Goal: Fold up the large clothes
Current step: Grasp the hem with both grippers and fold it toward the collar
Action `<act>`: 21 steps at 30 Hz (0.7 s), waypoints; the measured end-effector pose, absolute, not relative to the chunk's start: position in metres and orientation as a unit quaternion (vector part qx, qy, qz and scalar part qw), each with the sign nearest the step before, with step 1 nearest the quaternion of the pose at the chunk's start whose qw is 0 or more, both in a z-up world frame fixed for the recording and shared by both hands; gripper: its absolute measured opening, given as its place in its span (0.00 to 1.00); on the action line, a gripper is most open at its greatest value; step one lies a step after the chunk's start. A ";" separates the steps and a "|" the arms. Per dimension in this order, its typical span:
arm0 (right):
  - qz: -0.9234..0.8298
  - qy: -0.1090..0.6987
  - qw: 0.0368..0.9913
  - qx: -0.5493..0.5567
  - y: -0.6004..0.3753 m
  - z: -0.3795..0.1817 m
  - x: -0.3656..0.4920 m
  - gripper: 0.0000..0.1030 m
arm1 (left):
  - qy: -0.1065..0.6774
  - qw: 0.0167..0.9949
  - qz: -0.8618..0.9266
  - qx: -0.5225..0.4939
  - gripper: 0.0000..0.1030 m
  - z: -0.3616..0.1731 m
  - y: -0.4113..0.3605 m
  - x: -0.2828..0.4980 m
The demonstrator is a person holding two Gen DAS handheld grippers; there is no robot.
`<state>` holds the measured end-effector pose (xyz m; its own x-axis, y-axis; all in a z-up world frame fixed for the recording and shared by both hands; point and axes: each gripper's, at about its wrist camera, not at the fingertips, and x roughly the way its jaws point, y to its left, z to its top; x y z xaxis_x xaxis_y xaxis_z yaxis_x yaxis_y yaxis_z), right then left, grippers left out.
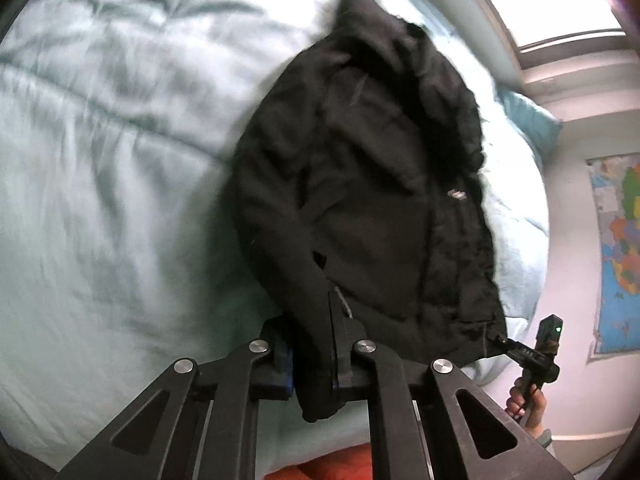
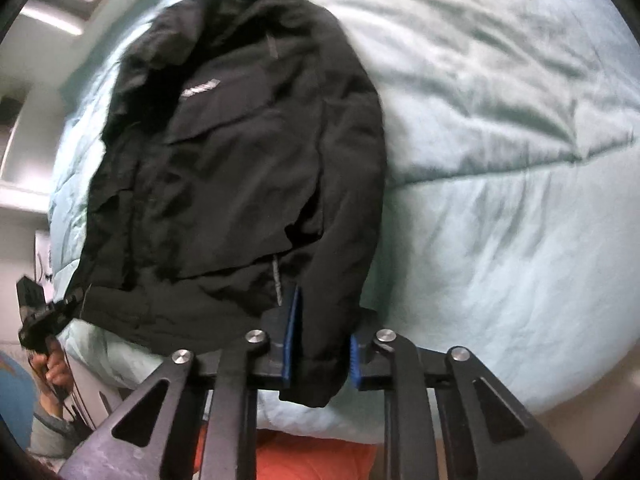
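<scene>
Black linkage bars filled the bottom of both wrist views; between them, the left gripper [image 1: 316,364] was clamped on a sleeve cuff of the black jacket [image 1: 360,184], its jaws drawn narrow with the dark fabric bunched between blue pads and hanging just below them; the right gripper [image 2: 320,344] likewise pinched a sleeve cuff of the same jacket [image 2: 240,152] between its blue pads [image 2: 291,332], the cloth filling the whole gap; the jacket lay spread front-up on a pale mint comforter [image 1: 100,160] with its collar at the far end and a small light logo on the chest; the comforter was rumpled and quilted; an orange cloth [image 2: 312,456] showed under its near edge; each view caught the other gripper at the frame's side, held by a hand [image 1: 528,404] in a grey cuff; a coloured wall map [image 1: 620,248] hung beyond the bed, and a bright window [image 1: 548,4] stood at the far end; no containers were in view.
</scene>
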<state>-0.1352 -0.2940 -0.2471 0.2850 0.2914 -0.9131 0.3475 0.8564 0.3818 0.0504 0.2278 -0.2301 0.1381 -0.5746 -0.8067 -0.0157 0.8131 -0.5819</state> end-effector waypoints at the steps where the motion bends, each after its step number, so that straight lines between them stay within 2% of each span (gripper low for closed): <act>1: -0.013 0.594 0.762 0.257 -0.292 -0.238 -0.131 0.20 | 0.619 0.721 -0.203 -0.237 0.11 -0.222 0.225 0.054; 12: 0.017 0.520 0.817 0.247 -0.302 -0.153 -0.085 0.16 | 0.542 0.769 -0.249 -0.231 0.11 -0.140 0.201 0.107; 21: 0.029 0.425 0.864 0.270 -0.348 -0.080 -0.008 0.16 | 0.458 0.815 -0.258 -0.245 0.12 -0.072 0.200 0.193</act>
<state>-0.0078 -0.3483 -0.0804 0.6379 0.2794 -0.7177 0.1790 0.8526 0.4910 0.1925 0.1999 -0.0720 0.4470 -0.6449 -0.6199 0.1958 0.7467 -0.6356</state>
